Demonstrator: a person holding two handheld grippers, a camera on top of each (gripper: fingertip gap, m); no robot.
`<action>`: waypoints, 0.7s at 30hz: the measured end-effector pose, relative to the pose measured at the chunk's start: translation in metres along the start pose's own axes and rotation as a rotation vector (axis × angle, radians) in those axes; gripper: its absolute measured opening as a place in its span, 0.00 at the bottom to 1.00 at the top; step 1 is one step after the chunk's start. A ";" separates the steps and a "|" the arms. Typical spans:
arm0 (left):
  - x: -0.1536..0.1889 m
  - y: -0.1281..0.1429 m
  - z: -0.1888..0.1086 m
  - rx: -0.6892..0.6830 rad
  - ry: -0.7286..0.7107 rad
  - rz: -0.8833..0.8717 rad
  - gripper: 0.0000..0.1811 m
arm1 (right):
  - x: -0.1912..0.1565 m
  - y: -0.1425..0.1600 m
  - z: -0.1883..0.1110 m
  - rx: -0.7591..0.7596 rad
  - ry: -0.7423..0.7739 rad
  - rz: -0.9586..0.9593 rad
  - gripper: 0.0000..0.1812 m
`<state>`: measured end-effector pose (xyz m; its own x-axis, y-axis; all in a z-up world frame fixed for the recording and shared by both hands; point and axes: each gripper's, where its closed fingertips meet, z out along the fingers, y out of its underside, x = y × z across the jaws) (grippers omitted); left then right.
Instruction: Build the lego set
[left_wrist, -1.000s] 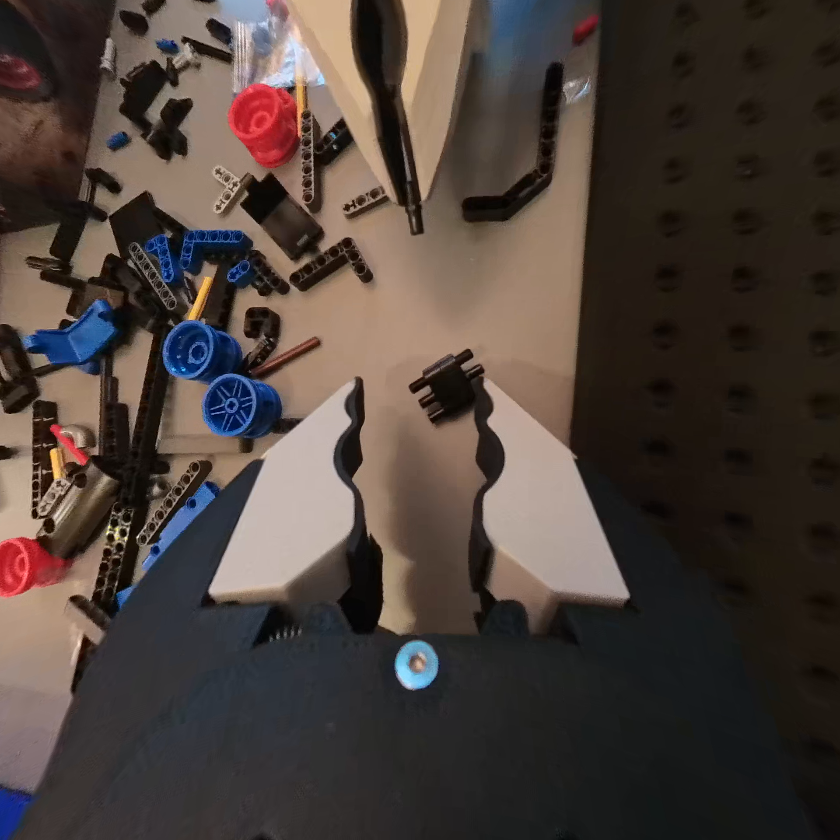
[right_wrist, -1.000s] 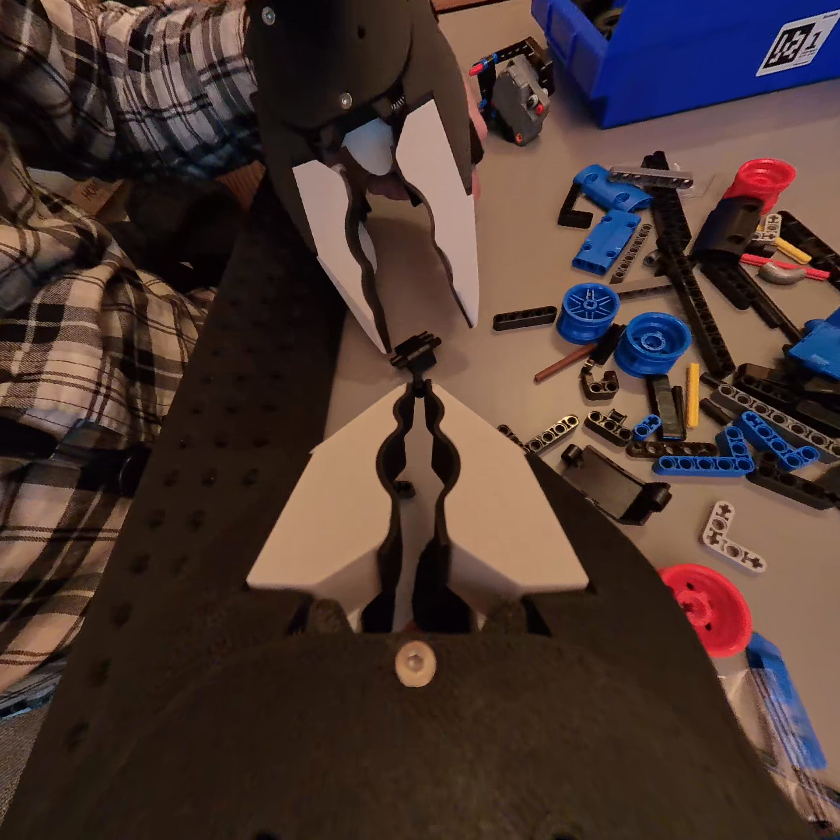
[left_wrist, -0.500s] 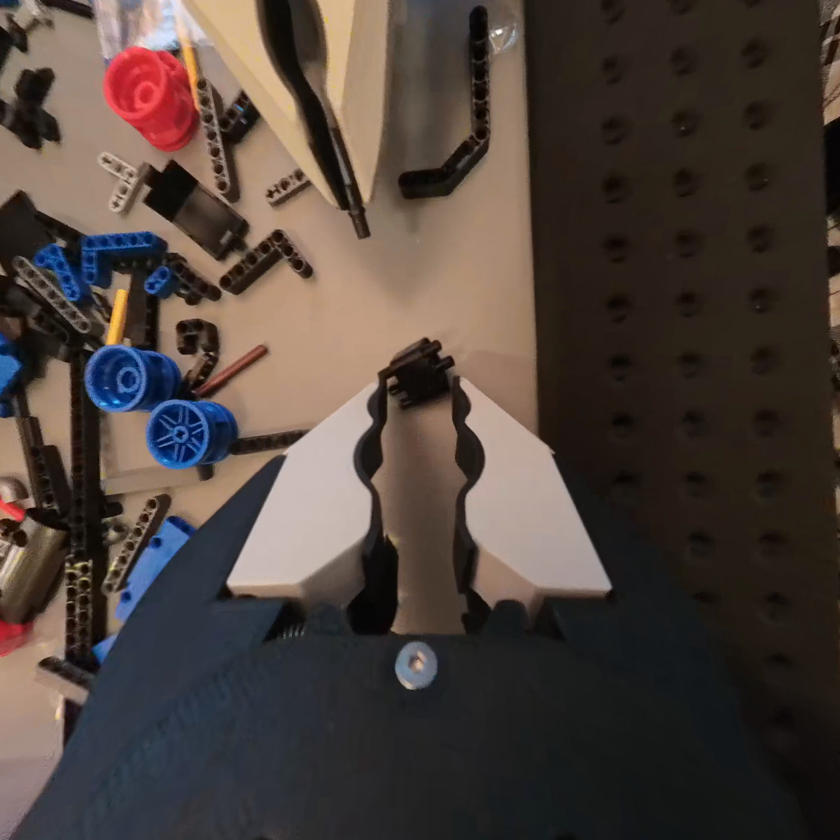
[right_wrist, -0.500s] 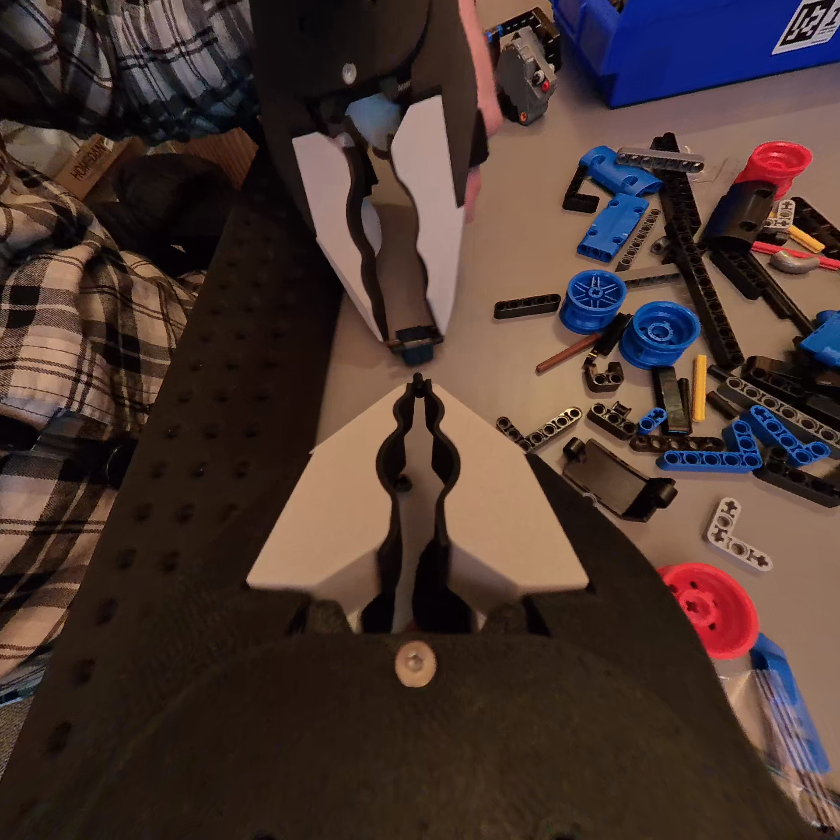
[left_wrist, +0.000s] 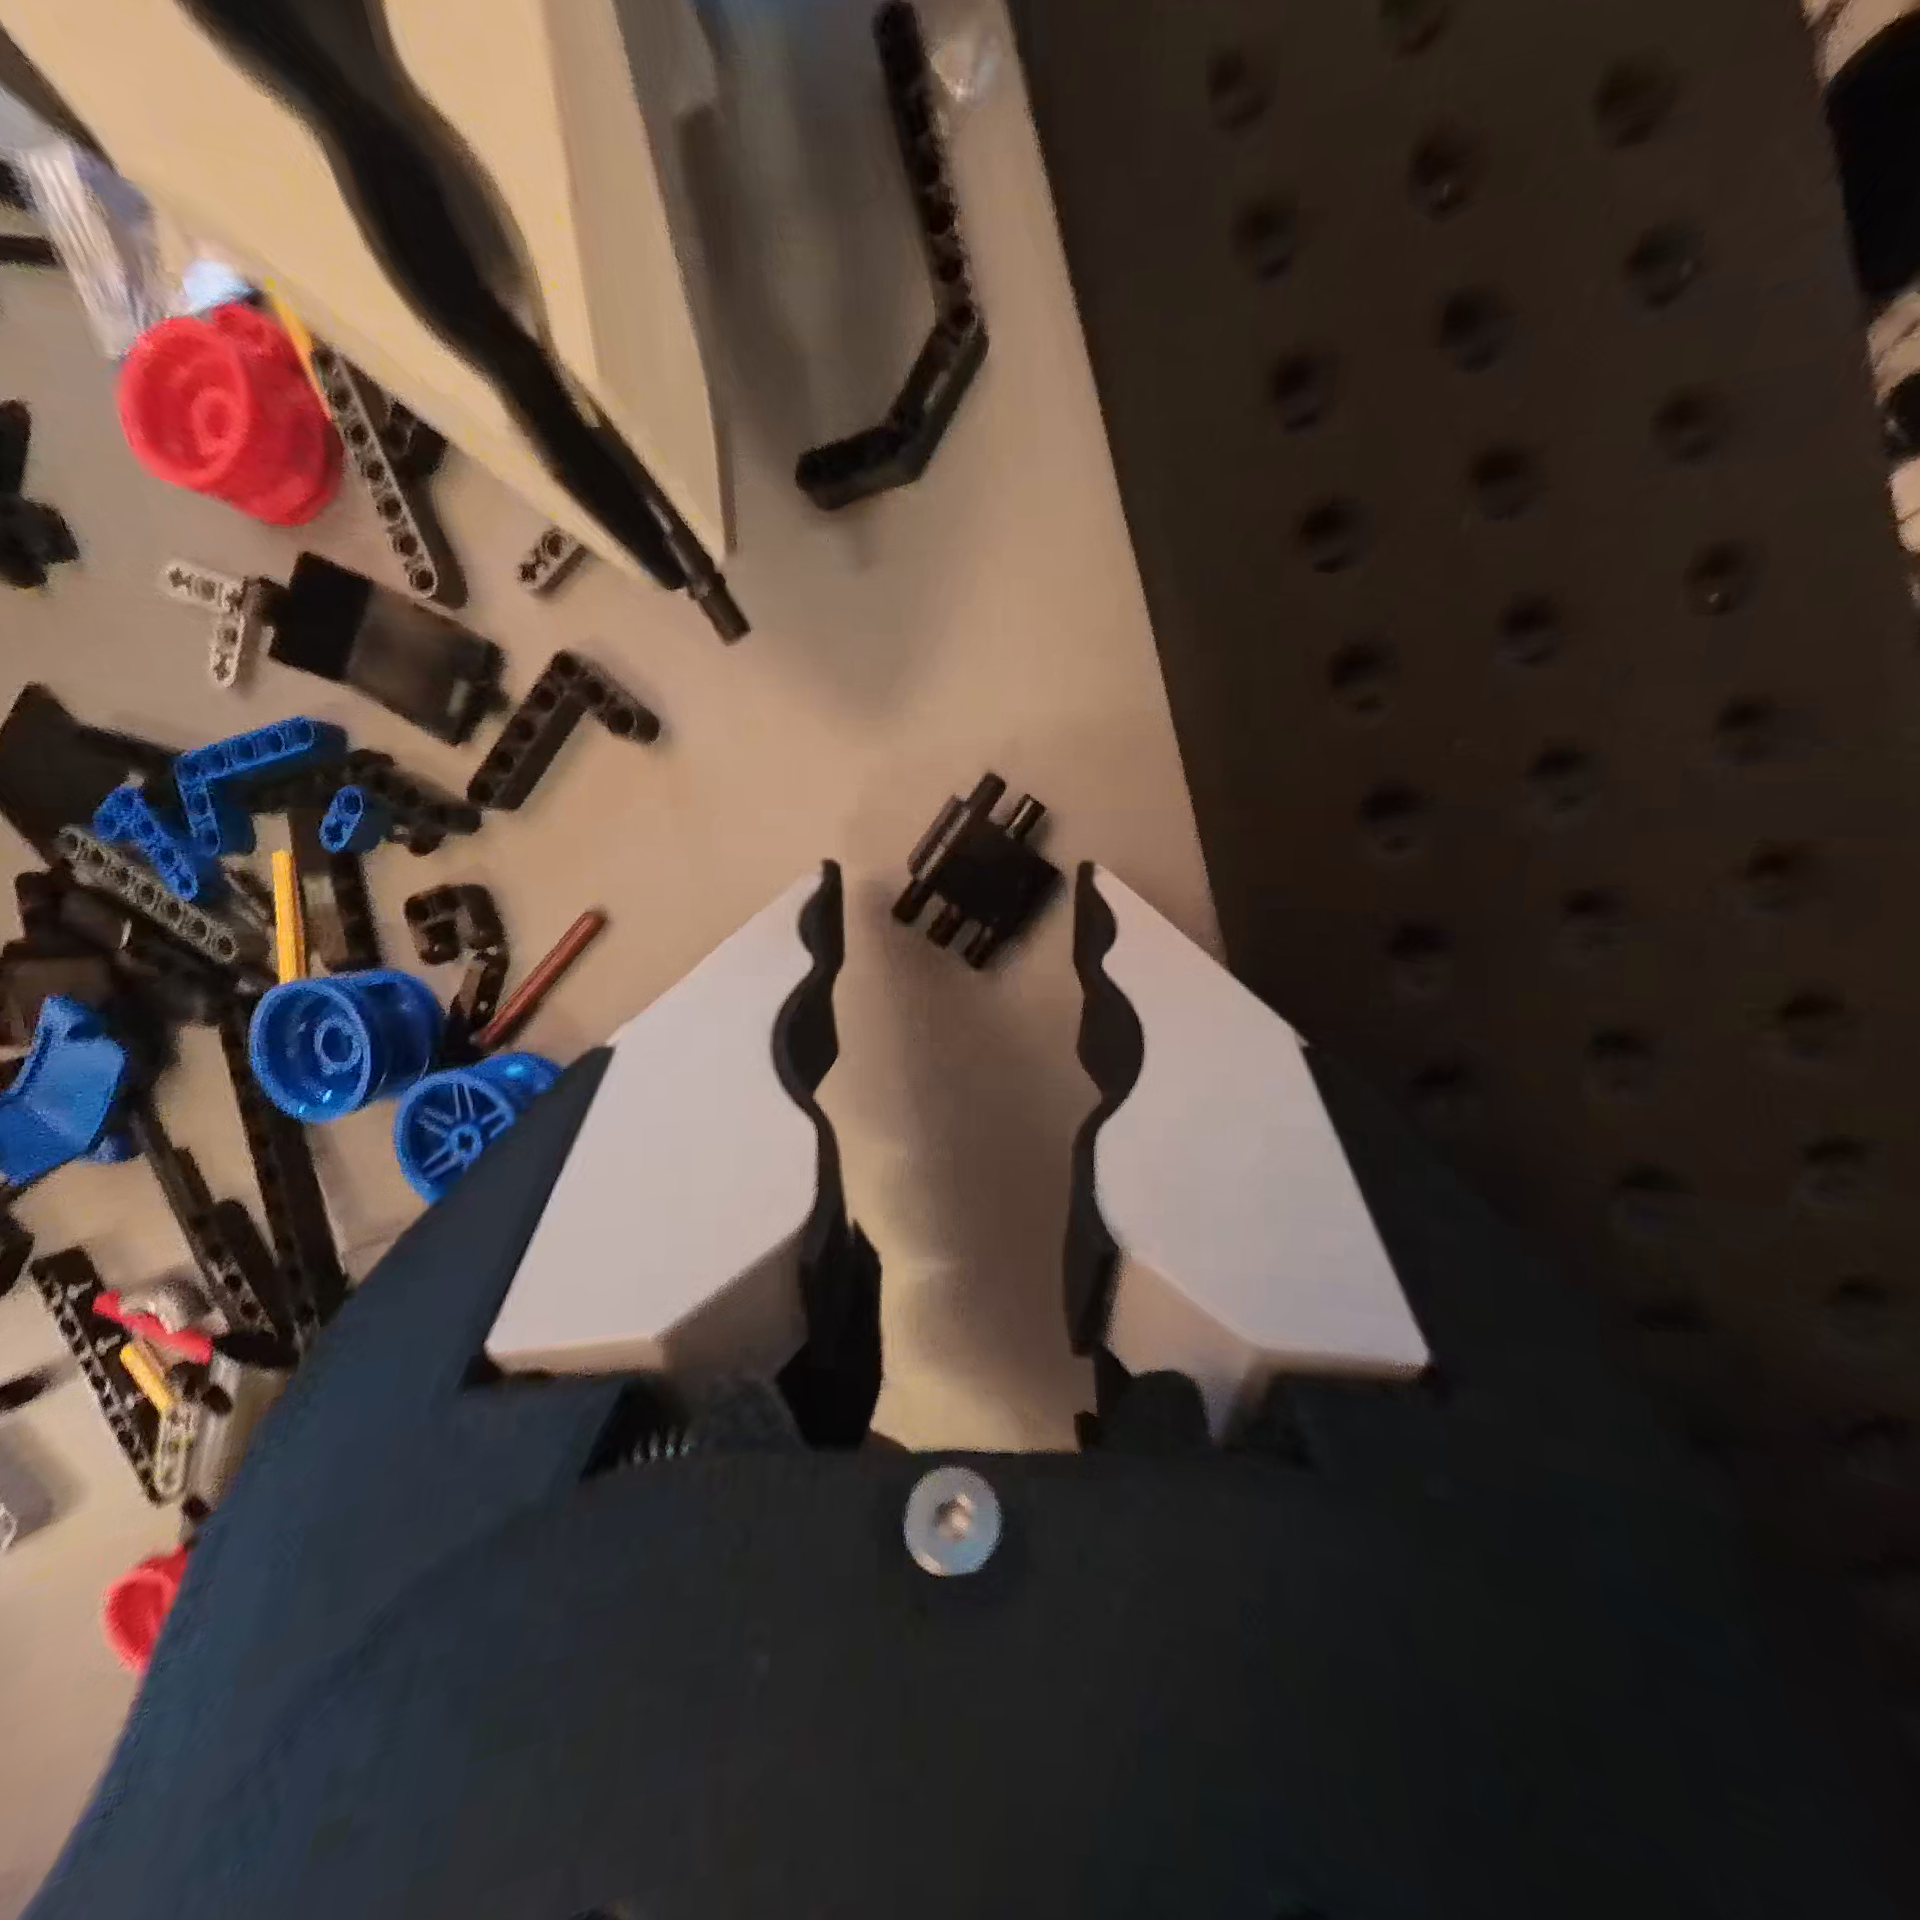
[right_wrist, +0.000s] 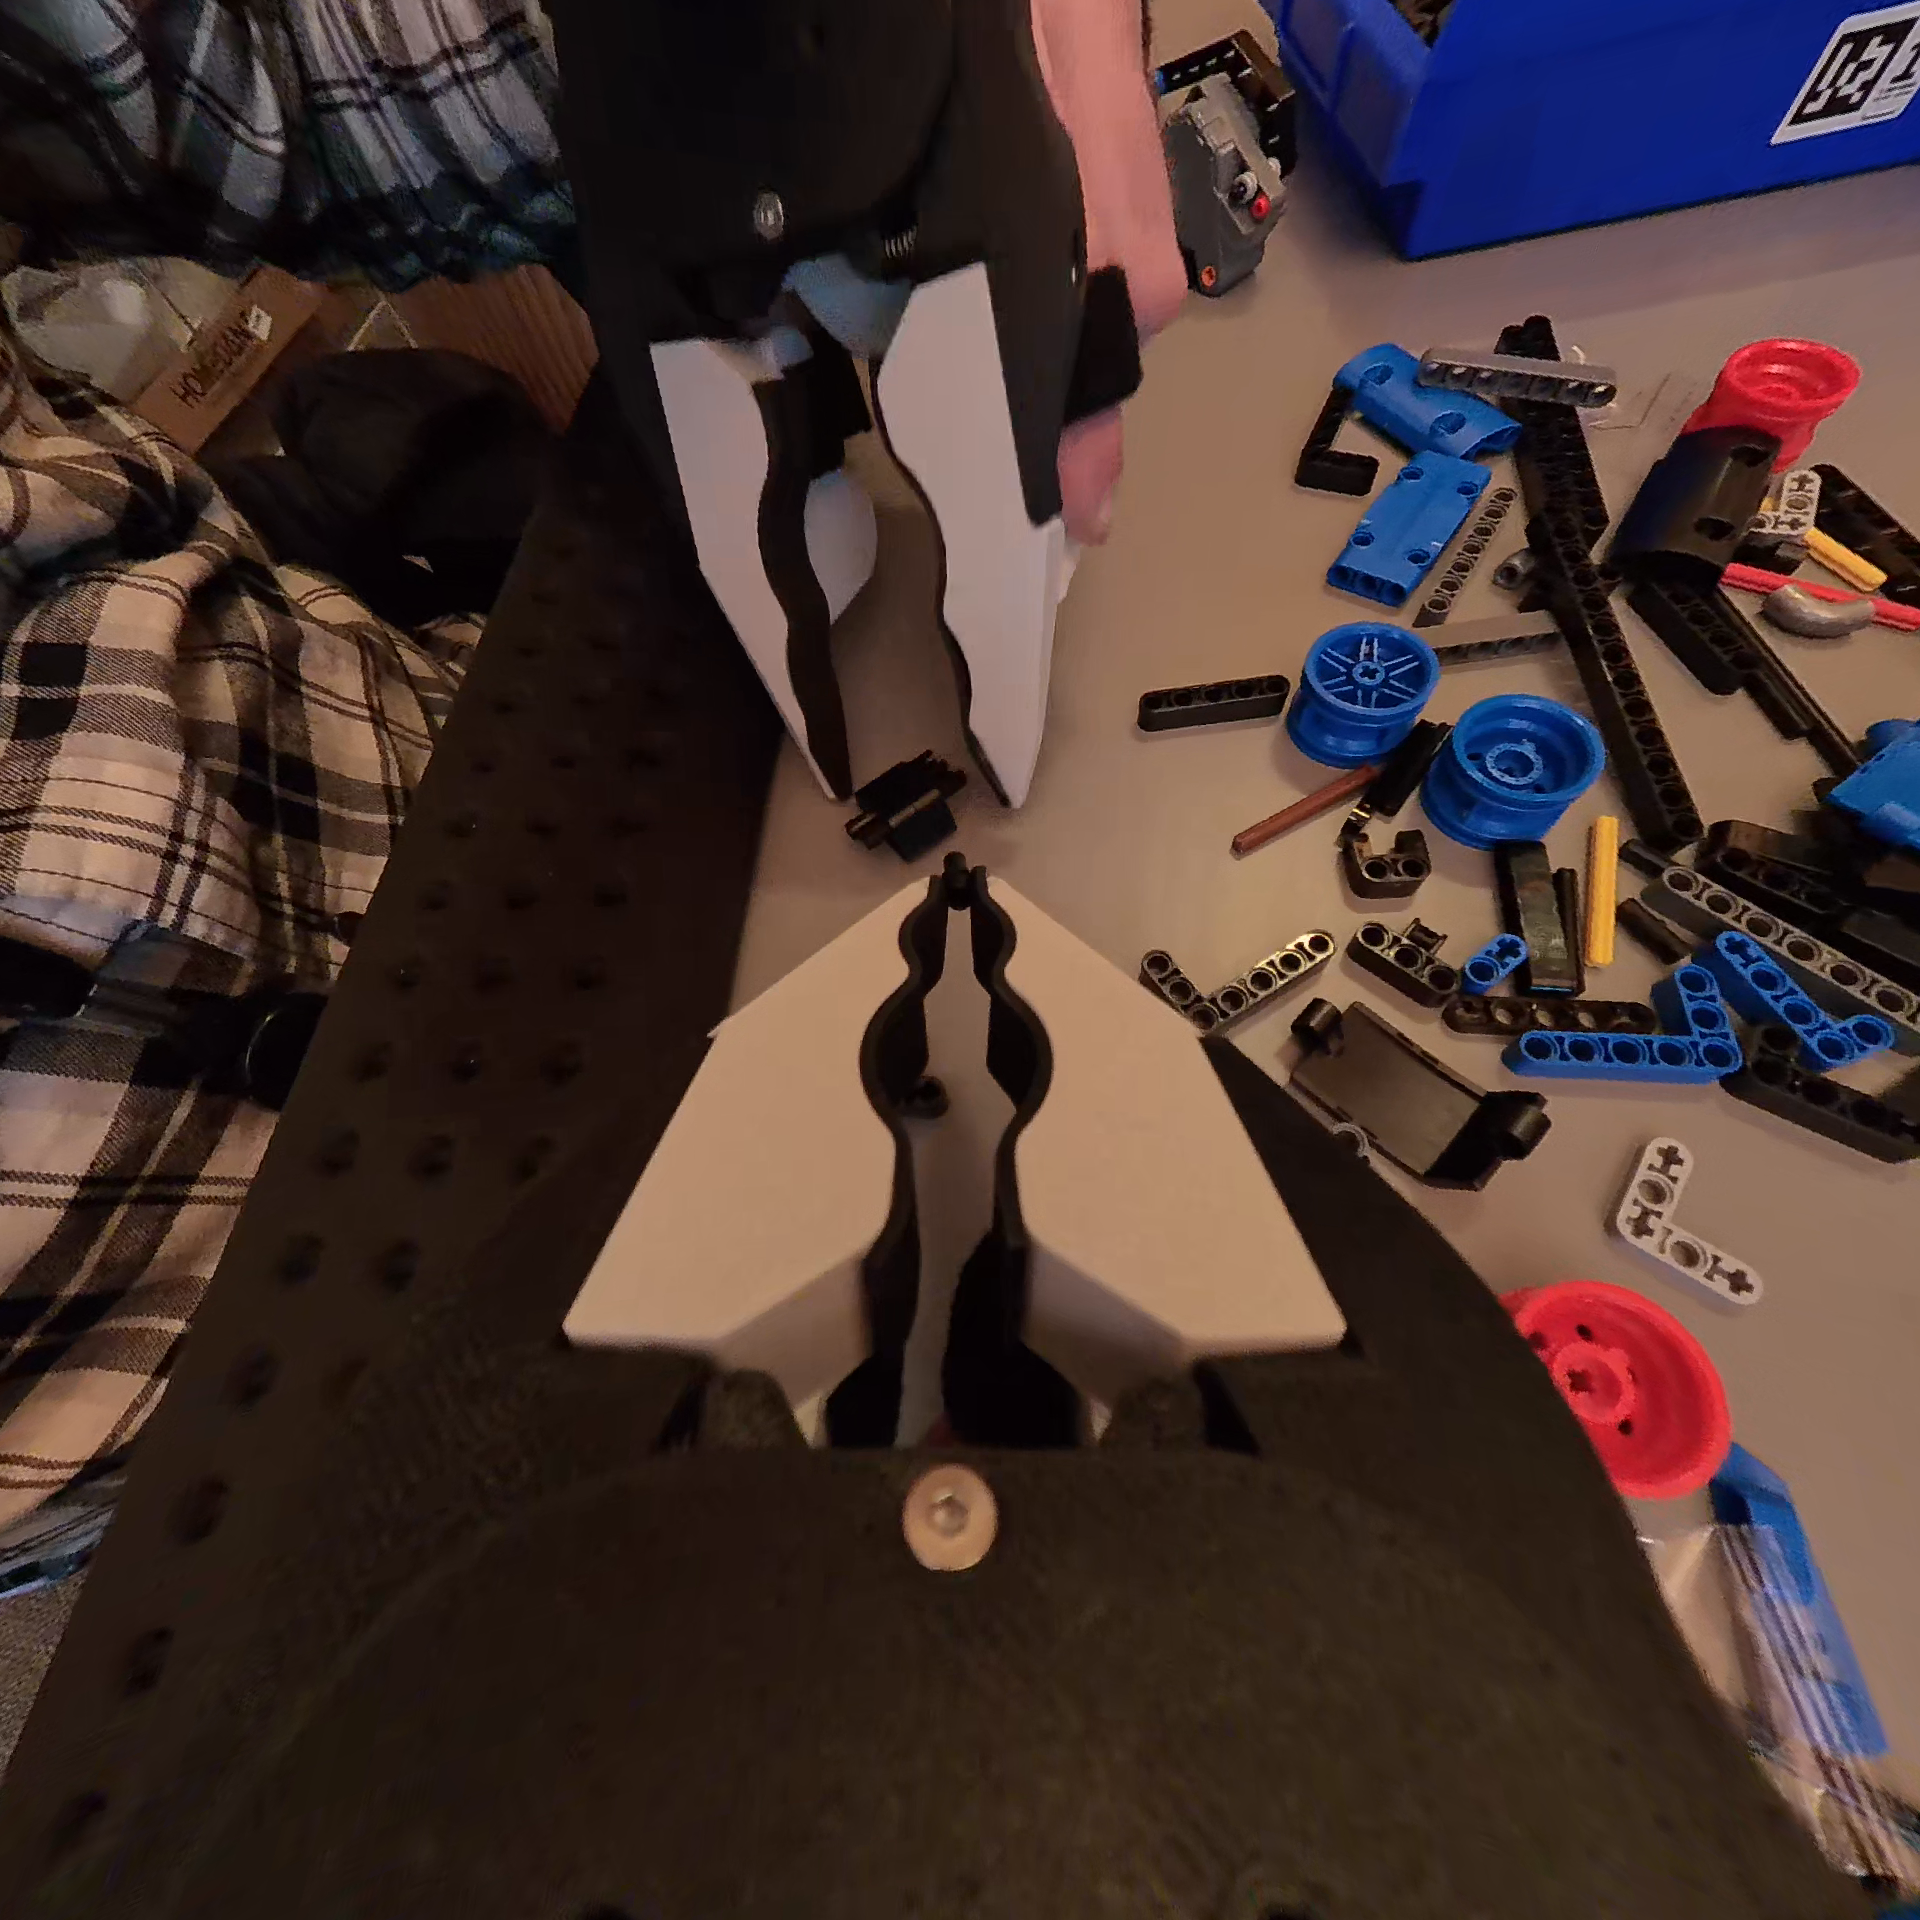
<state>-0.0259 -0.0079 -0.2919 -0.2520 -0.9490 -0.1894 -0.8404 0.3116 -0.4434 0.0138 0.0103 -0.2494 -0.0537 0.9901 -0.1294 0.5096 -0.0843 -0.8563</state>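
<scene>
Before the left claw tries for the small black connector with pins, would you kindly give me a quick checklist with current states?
1. Left claw open: ok.
2. Small black connector with pins lies free on the grey table, just beyond the fingertips: ok.
3. Connector centred between the fingers: not ok, it sits toward the right finger.
4. Right claw shut on a thin black pin: ok.
5. Pin lined up with the connector: cannot tell.
</scene>
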 end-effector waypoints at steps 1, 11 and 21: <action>0.000 -0.002 0.001 0.007 0.018 0.003 0.23 | 0.000 0.001 0.000 0.000 0.000 0.002 0.01; -0.016 -0.003 0.006 0.062 -0.116 -0.110 0.14 | 0.002 0.000 -0.001 0.006 0.010 -0.003 0.01; -0.063 -0.025 -0.030 0.453 -0.373 -0.437 0.14 | 0.017 -0.024 -0.007 0.092 0.153 -0.033 0.01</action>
<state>-0.0030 0.0424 -0.2428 0.3087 -0.9373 -0.1619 -0.5254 -0.0261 -0.8504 0.0065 0.0297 -0.2282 0.0657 0.9974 -0.0294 0.4284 -0.0548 -0.9019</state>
